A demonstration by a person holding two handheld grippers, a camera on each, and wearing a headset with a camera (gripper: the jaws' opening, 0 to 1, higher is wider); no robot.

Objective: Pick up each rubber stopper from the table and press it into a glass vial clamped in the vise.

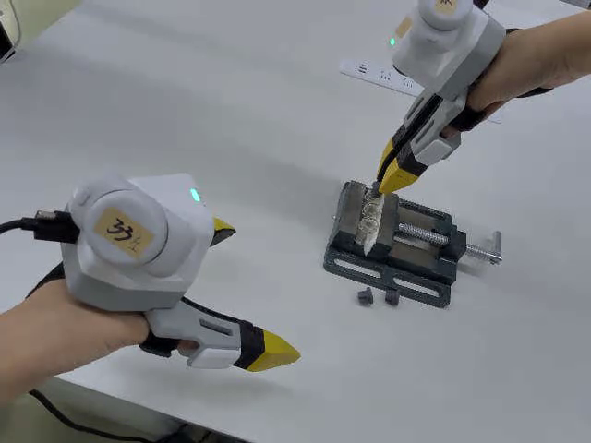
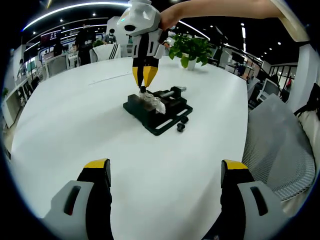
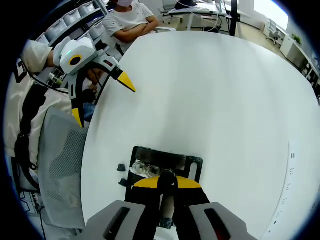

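Right hand-held gripper pinches a stopper atop the vial.

Left gripper: white-grey moulded shell with a rounded cap. The cap carries a tan paper label with black handwriting. A green indicator light sits on the shell, and a black cable is plugged in at the rear. Jaws are black with pointed yellow tips, and the trigger is pale grey.

Right gripper: same shell, tan cap label, green light, black-and-yellow jaws.

Clothing: pale sleeve on the upper arm.
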